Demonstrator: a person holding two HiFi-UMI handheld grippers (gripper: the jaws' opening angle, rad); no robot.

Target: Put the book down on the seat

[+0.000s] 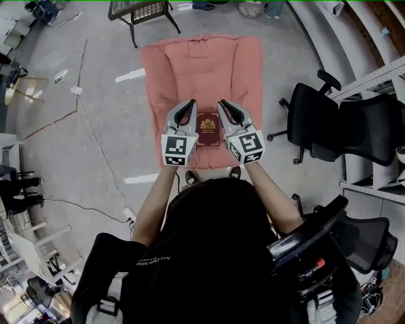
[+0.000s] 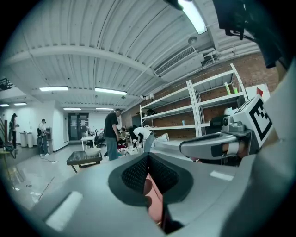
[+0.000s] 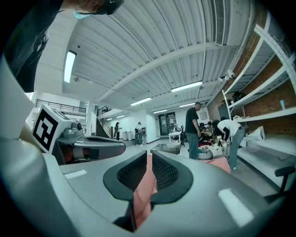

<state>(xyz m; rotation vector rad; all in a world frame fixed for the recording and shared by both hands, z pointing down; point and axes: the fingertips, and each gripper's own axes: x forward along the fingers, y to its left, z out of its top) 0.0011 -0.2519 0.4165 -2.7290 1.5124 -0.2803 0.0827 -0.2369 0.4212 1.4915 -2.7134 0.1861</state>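
Note:
A dark red book with a gold emblem shows over the front part of the pink seat, face up, between my two grippers. Whether it rests on the cushion or is touched by them I cannot tell. My left gripper flanks its left edge and my right gripper its right edge, both pointing away from me. In the left gripper view the jaws are pressed together with nothing in them. In the right gripper view the jaws leave only a thin slit, through which pink seat shows.
Black office chairs stand right of the seat, with metal shelving behind them. A dark mesh table sits beyond the seat's top edge. Cables run over the grey floor at left. People stand far off.

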